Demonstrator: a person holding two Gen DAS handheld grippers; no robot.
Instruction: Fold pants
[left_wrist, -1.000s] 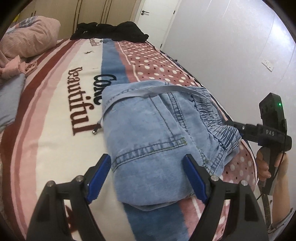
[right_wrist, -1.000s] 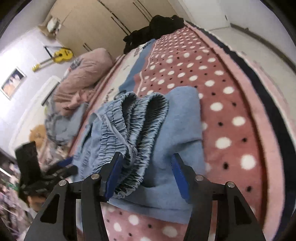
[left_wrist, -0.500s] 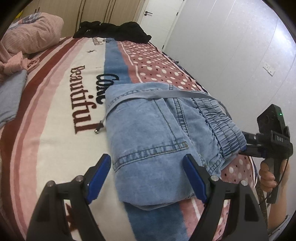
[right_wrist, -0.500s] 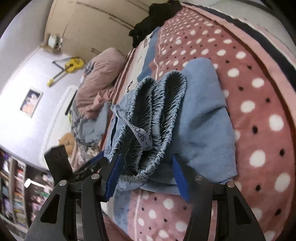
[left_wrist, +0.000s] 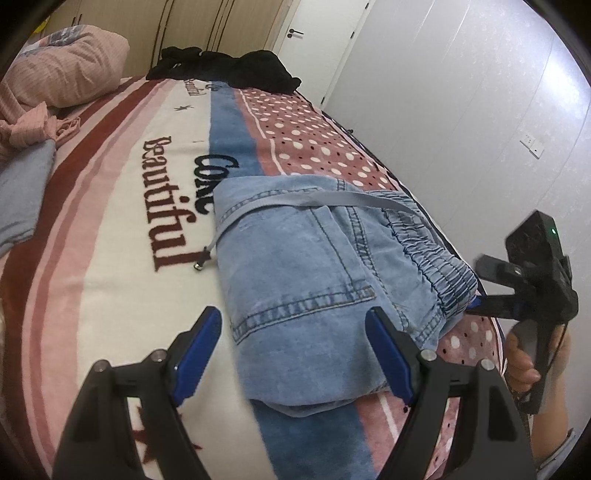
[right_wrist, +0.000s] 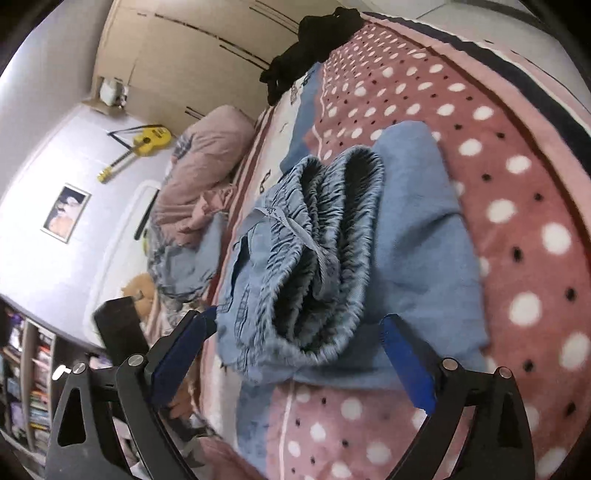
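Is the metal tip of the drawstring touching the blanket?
Touching. The left wrist view shows the drawstring's metal tip lying flat on the blanket, beside the folded jeans.

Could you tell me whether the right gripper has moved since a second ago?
Yes: the right gripper has backed off the jeans' waistband, toward the wall socket side, its jaws just opening.

The pants (left_wrist: 306, 280) are light blue denim, folded into a thick, compact bundle lying flat on the bed's blanket (left_wrist: 110, 258). From my left view the gathered elastic waistband (left_wrist: 432, 258) runs along the bundle's 3 o'clock edge, a stitched pocket faces up, and a grey drawstring (left_wrist: 332, 199) crosses the top toward 9 o'clock, its metal tip on the blanket. From my right, the waistband's stacked layers gape toward me.
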